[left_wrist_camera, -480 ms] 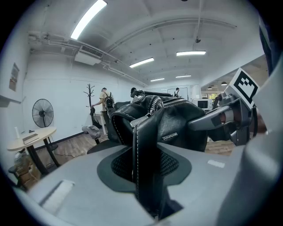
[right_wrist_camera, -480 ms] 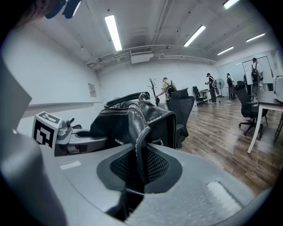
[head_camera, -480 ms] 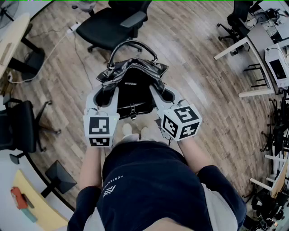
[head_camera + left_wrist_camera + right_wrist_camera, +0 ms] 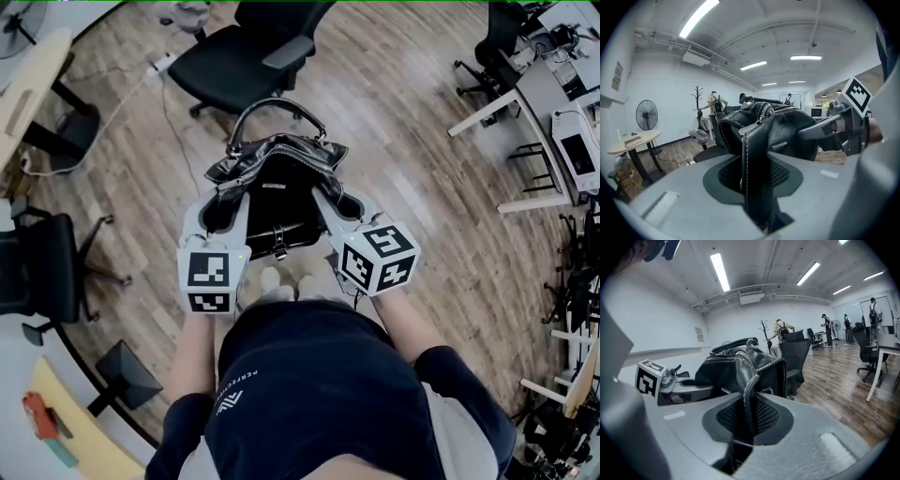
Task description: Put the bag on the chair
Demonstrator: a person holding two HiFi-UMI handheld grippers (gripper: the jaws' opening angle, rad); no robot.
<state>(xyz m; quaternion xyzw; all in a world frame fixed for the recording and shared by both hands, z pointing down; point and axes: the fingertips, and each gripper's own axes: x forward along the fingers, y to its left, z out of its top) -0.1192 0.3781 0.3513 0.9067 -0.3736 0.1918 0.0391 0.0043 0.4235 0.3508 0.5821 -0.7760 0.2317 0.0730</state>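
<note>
a wooden floor (image 4: 441, 234) spreads beneath the fingers (image 4: 328, 208). far to their right stand white benches (image 4: 534, 89), one carrying a monitor (image 4: 578, 150). ahead and to their left a power strip (image 4: 161, 63) lies on the boards. beyond them, in the left gripper view, stand a pedestal fan (image 4: 647, 115), a round bench (image 4: 633, 139) and a coat stand (image 4: 697, 96); people (image 4: 714, 101) stand farther off.

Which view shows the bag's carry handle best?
The head view: the handle arches whole above the bag, against the floor. The right gripper view shows it edge-on atop the bag; the left gripper view shows mostly the bag's pinched side.
</note>
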